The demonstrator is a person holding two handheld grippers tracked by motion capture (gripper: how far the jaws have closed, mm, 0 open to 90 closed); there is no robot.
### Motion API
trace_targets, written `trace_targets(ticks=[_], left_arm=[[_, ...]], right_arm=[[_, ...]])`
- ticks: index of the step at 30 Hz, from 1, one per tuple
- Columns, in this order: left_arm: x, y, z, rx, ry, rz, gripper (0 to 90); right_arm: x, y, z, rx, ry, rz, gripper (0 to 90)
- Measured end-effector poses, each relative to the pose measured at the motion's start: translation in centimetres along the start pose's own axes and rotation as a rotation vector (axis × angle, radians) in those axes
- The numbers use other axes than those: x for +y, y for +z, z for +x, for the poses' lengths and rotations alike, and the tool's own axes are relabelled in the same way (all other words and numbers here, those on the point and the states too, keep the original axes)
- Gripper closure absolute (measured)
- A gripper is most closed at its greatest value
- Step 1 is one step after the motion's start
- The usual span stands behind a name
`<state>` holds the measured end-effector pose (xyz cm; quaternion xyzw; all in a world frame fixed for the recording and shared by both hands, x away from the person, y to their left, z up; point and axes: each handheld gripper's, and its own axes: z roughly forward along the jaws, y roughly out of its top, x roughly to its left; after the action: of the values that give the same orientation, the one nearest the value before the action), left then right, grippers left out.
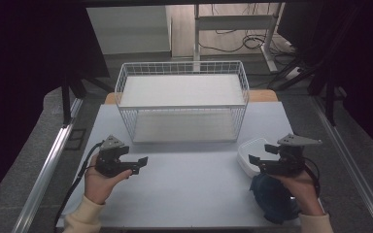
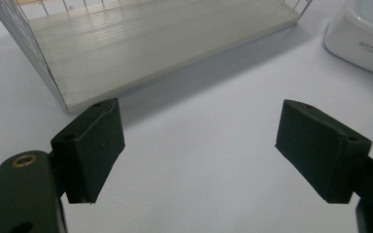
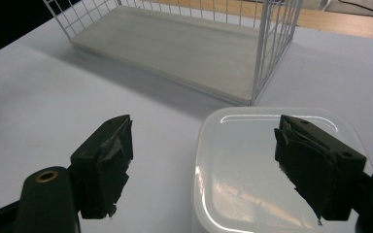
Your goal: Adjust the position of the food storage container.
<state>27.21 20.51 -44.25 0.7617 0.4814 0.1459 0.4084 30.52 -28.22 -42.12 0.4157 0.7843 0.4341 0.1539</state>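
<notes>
A white wire shelf rack with two pale boards stands at the back middle of the table. A white lidded plastic box sits at the right, in front of the rack's right corner. My right gripper hovers over the box's near edge, jaws open and empty; in the right gripper view the box lid lies just below and between its jaws. My left gripper is held above the bare tabletop at the left, open, nothing between its jaws. The box shows far right there.
A dark blue cloth lies under the right hand near the front right edge. The rack's lower board is open toward me. The pale grey tabletop spreads between the two hands. Floor rails run along both sides of the table.
</notes>
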Motion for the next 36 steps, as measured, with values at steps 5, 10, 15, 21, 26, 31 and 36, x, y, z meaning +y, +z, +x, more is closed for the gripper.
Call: trace_targets(ticks=[5,10,15,21,26,31,36], left_arm=[[0.0,0.0,0.1,0.014,-0.002,-0.005,16.9],[-0.1,-0.4,0.3,0.021,-0.004,-0.019,16.8],[-0.4,-0.8,0.2,0.010,0.006,-0.016,16.3],[-0.5,-0.9,0.0,-0.026,0.004,-0.007,16.4],[-0.4,-0.6,0.3,-0.024,0.009,0.000,16.2],[-0.4,0.0,0.5,-0.049,0.021,0.029,16.1],[-0.6,0.1,0.5,-0.031,0.028,0.045,16.1]], right_arm=[[-0.4,0.3,0.0,0.003,-0.011,0.013,22.1],[-0.1,0.5,0.6,0.003,-0.040,0.020,22.8],[-0.1,0.2,1.1,-0.002,-0.048,0.021,25.9],[-0.6,-0.7,0.5,-0.029,-0.031,0.043,31.2],[-1.2,-1.9,-0.3,-0.072,-0.016,0.065,36.7],[-2.1,-4.0,-2.3,-0.143,0.035,0.093,49.6],[-2.7,-5.5,-3.2,-0.181,0.042,0.121,59.5]])
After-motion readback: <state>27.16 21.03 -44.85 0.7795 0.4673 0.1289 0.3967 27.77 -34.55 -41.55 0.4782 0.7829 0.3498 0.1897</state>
